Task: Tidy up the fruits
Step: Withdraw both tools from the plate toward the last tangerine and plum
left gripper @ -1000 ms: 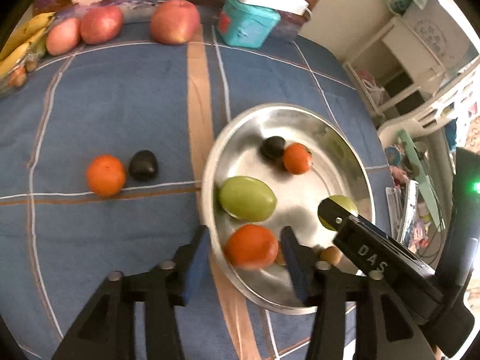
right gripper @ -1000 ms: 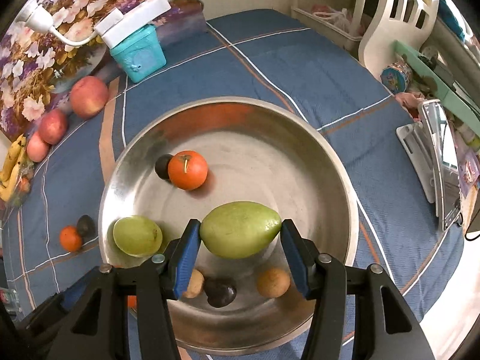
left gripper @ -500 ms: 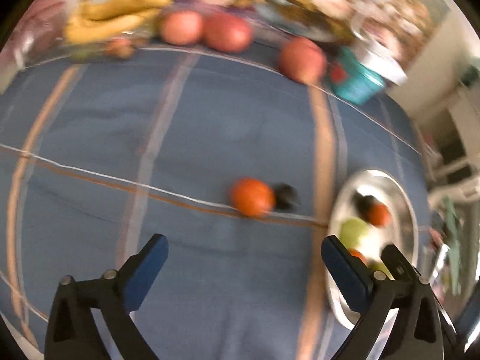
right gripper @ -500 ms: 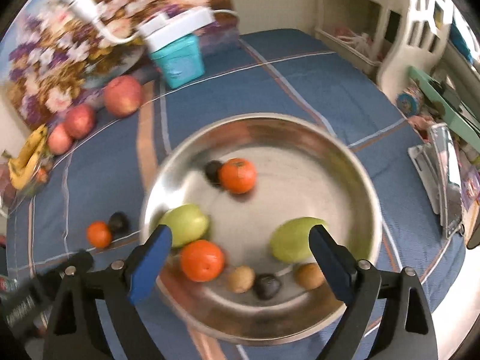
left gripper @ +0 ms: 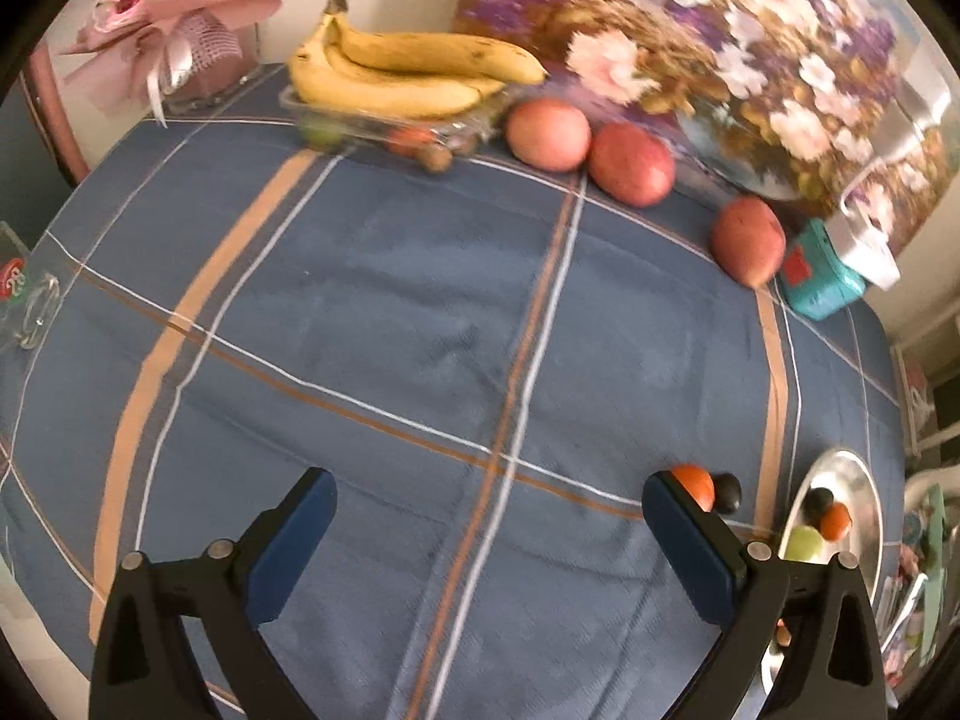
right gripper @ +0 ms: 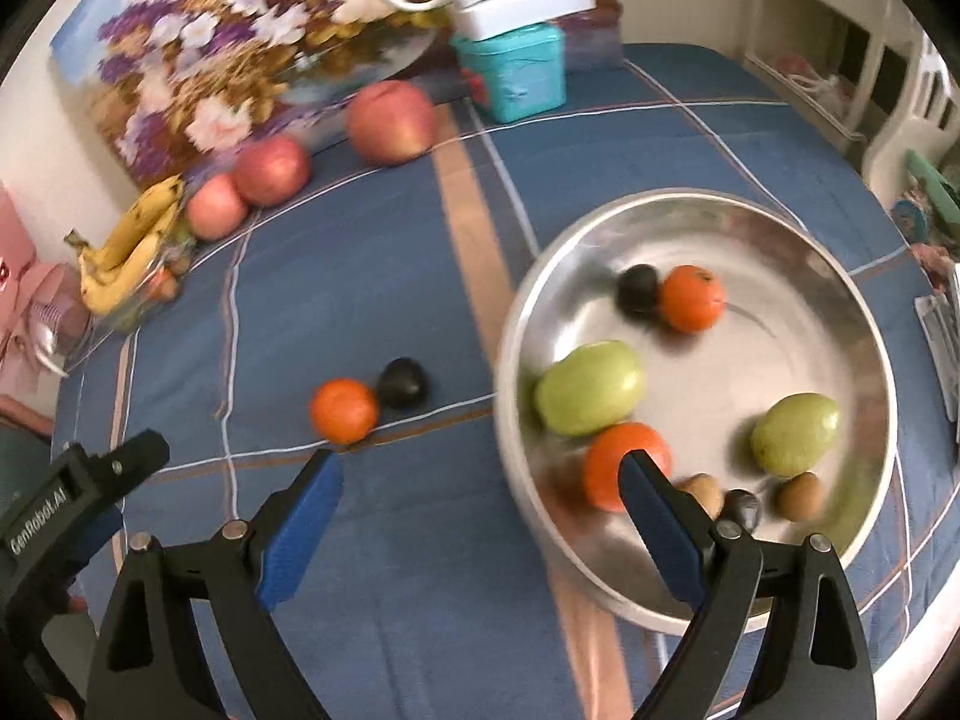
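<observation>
A steel bowl (right gripper: 852, 276) on the blue checked cloth holds two green fruits (right gripper: 591, 387), two oranges (right gripper: 690, 297), dark plums and small brown fruits. An orange (right gripper: 343, 410) and a dark plum (right gripper: 403, 383) lie together on the cloth left of the bowl; they also show in the left wrist view, the orange (left gripper: 696, 483) just behind my right finger. My right gripper (right gripper: 480, 492) is open and empty, hovering between the loose orange and the bowl. My left gripper (left gripper: 489, 525) is open and empty over bare cloth. Three apples (left gripper: 546, 132) and bananas (left gripper: 396, 75) sit at the back.
A teal box (right gripper: 516, 75) with a white power strip stands at the back beside a flower painting (left gripper: 750, 42). A pink bouquet (left gripper: 174, 30) is at the back left. A glass (left gripper: 30, 312) stands at the left edge. The left gripper's body (right gripper: 66, 492) shows at lower left.
Both grippers opened, let go of an orange and a green fruit in the bowl, and pulled back. The left swung left over the cloth; the right shifted left toward the loose orange and plum.
</observation>
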`<action>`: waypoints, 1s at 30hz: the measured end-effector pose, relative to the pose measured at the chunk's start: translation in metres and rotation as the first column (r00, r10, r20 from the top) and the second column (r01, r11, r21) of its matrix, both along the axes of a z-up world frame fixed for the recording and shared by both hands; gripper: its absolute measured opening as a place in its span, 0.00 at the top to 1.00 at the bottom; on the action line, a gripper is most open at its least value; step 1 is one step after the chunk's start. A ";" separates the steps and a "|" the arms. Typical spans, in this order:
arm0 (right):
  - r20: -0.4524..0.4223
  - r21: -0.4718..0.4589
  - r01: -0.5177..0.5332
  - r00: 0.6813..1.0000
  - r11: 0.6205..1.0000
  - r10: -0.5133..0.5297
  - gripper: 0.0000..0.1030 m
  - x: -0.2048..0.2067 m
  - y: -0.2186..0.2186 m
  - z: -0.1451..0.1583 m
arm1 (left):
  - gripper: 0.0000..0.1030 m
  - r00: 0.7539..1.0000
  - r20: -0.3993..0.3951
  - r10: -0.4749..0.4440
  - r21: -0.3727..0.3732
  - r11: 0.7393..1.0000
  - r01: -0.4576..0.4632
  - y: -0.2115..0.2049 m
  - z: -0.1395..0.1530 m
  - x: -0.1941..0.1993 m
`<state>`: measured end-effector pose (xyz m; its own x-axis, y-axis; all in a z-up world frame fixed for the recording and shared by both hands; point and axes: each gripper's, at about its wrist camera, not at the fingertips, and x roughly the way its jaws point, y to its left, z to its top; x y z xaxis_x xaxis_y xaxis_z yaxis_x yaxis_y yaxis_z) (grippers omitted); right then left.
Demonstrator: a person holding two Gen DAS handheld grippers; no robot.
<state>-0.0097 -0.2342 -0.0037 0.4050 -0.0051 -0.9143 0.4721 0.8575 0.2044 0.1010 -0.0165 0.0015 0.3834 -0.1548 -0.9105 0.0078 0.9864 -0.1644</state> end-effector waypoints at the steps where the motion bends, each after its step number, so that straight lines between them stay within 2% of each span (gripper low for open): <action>1: 0.001 -0.003 -0.006 1.000 1.000 0.006 0.10 0.001 0.003 0.000 | 0.00 1.000 0.002 0.007 0.000 1.000 -0.007 0.002 0.000 0.001; 5: -0.003 -0.013 -0.018 1.000 1.000 0.018 0.10 0.006 0.008 -0.001 | 0.00 1.000 0.013 0.014 -0.032 0.999 -0.013 0.002 -0.003 0.003; 12: -0.020 -0.063 -0.011 1.000 0.998 0.009 0.10 0.017 0.002 -0.006 | 0.00 0.998 -0.010 -0.057 -0.054 0.997 0.057 -0.022 -0.015 0.010; 16: -0.021 -0.082 -0.016 1.000 0.997 0.014 0.10 0.025 -0.003 -0.009 | 0.00 0.995 0.003 -0.101 -0.050 0.994 0.101 -0.035 -0.017 0.015; 19: -0.026 -0.090 -0.024 0.999 0.996 0.022 0.10 0.029 -0.006 -0.012 | 0.00 0.994 -0.029 -0.106 -0.074 0.992 0.103 -0.040 -0.023 0.020; 24: -0.034 -0.107 -0.026 0.999 0.994 0.022 0.10 0.035 -0.012 -0.018 | 0.00 0.993 -0.044 -0.106 -0.059 0.993 0.103 -0.045 -0.031 0.029; 30: -0.038 -0.115 -0.026 0.999 0.993 0.022 0.10 0.037 -0.017 -0.020 | 0.03 0.990 -0.071 -0.125 -0.080 0.990 0.119 -0.054 -0.038 0.030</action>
